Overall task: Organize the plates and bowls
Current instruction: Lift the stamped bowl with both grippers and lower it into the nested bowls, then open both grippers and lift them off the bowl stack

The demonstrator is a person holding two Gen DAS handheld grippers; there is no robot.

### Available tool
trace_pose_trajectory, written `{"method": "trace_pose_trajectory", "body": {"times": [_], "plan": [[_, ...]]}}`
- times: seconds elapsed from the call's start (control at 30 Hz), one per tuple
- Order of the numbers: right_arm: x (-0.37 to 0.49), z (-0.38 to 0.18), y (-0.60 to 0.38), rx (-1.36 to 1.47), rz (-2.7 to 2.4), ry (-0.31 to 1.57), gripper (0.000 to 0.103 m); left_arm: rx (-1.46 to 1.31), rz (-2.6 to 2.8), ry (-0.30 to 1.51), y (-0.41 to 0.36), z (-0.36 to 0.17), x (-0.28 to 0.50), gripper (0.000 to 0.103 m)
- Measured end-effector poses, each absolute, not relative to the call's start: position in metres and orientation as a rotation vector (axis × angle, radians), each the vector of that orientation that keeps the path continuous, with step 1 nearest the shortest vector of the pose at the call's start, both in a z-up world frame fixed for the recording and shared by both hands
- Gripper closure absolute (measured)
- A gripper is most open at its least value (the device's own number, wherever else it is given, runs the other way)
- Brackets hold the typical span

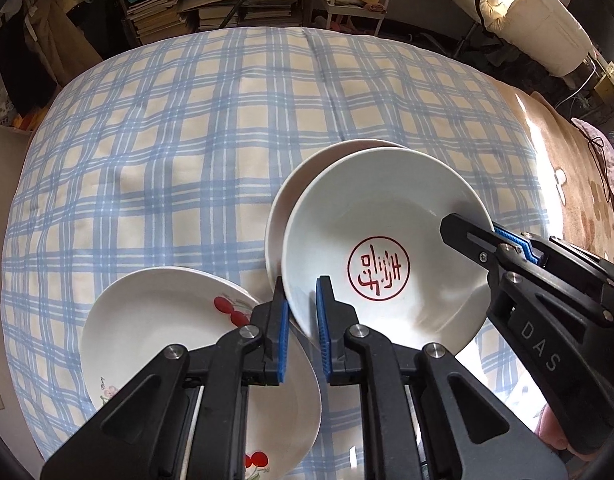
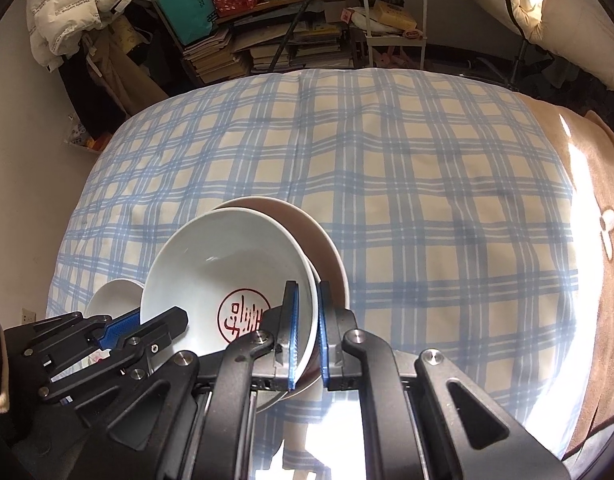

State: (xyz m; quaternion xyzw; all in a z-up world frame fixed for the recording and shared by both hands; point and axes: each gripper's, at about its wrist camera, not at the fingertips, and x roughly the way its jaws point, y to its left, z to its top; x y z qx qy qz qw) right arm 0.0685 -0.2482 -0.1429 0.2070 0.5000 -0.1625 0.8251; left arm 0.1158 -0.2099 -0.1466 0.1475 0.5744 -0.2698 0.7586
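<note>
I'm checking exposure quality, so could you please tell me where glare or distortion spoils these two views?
Left wrist view: sunlight blows out the brown blanket at right; the checked cloth bulges from the fisheye. Right wrist view: a washed-out patch sits below the tongs, and the stamped bowl stays sharp.

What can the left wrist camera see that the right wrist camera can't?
Only the left wrist view shows the cherry-patterned plate clearly, with its red cherries. Only the right wrist view shows the white puffy jacket hanging at upper left. Both show the red-stamped bowl gripped at opposite rims by the left tool and right tool, over a second white dish on the plaid cloth.
</note>
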Motion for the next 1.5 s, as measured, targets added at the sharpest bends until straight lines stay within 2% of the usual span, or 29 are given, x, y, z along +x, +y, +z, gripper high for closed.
{"method": "trace_pose_trajectory", "body": {"times": [0.5, 0.67, 0.8, 0.87, 0.93, 0.97, 1.03, 1.07, 1.13, 1.2, 1.37, 1.5], "plan": [[0.069, -0.14, -0.252, 0.452, -0.317, 1.06, 0.092, 0.332, -0.577, 1.209, -0.205, -0.137, 0.119, 0.09], [0.06, -0.13, -0.261, 0.487, -0.305, 1.016, 0.092, 0.342, -0.559, 1.18, -0.201, -0.125, 0.124, 0.083], [0.052, -0.128, -0.275, 0.509, -0.324, 1.009, 0.091, 0.356, -0.534, 1.167, -0.198, -0.121, 0.132, 0.069], [0.048, -0.13, -0.284, 0.526, -0.34, 1.01, 0.084, 0.36, -0.502, 1.167, -0.193, -0.122, 0.138, 0.054], [0.043, -0.133, -0.292, 0.538, -0.363, 1.011, 0.063, 0.357, -0.478, 1.164, -0.189, -0.125, 0.143, 0.04], [0.041, -0.134, -0.296, 0.545, -0.382, 1.008, 0.058, 0.362, -0.468, 1.166, -0.186, -0.126, 0.145, 0.038], [0.038, -0.136, -0.303, 0.565, -0.408, 1.01, 0.043, 0.371, -0.457, 1.175, -0.184, -0.13, 0.15, 0.026], [0.038, -0.137, -0.306, 0.575, -0.415, 1.015, 0.039, 0.372, -0.455, 1.179, -0.183, -0.131, 0.151, 0.024], [0.038, -0.14, -0.308, 0.586, -0.421, 1.026, 0.018, 0.372, -0.455, 1.183, -0.182, -0.133, 0.154, 0.019], [0.039, -0.144, -0.309, 0.585, -0.427, 1.044, 0.006, 0.369, -0.455, 1.188, -0.181, -0.135, 0.155, 0.017], [0.039, -0.148, -0.309, 0.554, -0.458, 1.059, 0.0, 0.32, -0.454, 1.213, -0.176, -0.139, 0.161, 0.015], [0.038, -0.152, -0.312, 0.573, -0.463, 1.066, 0.0, 0.285, -0.45, 1.251, -0.172, -0.146, 0.167, 0.015]]}}
